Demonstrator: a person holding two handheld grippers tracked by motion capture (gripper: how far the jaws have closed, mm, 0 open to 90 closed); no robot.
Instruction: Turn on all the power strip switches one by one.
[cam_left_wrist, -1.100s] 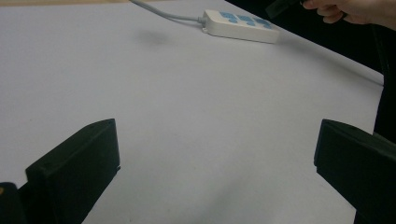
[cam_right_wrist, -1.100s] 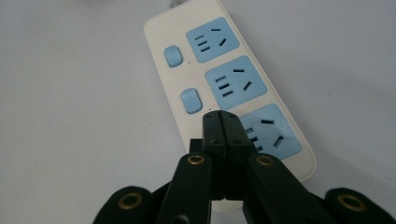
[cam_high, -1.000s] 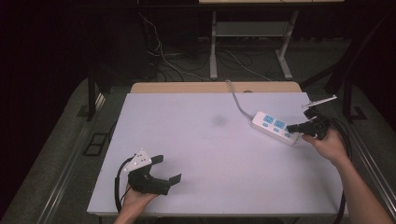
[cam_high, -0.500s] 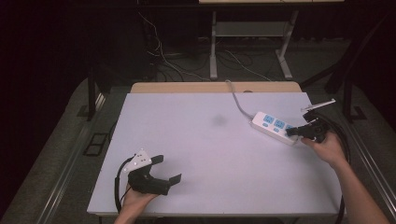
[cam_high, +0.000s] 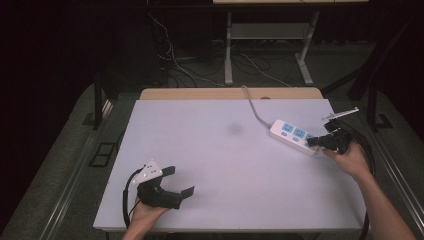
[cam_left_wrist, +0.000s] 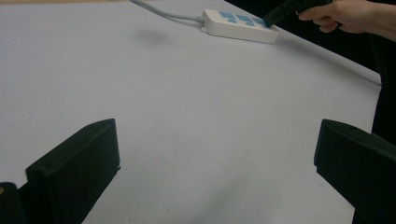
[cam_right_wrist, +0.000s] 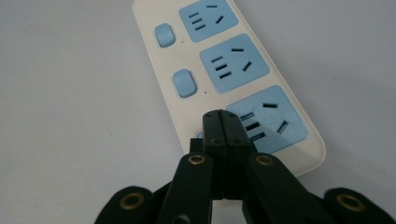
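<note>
At the table's right edge your right gripper (cam_right_wrist: 223, 122), jaws closed, presses the power strip's (cam_right_wrist: 243, 70) nearest switch; two switches seemingly remain; your left gripper (cam_high: 181, 182) rests open.

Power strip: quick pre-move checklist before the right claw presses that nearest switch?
1. Right claw shut, tips together: ok.
2. Tips over the nearest switch on the power strip: ok; the switch is mostly hidden beneath them.
3. Tips touching the switch: cannot tell.
4. Strip flat on the table, cord running off the far edge: ok.
5. Left claw open, far from the strip: ok.
6. Switch on or off: cannot tell.
</note>
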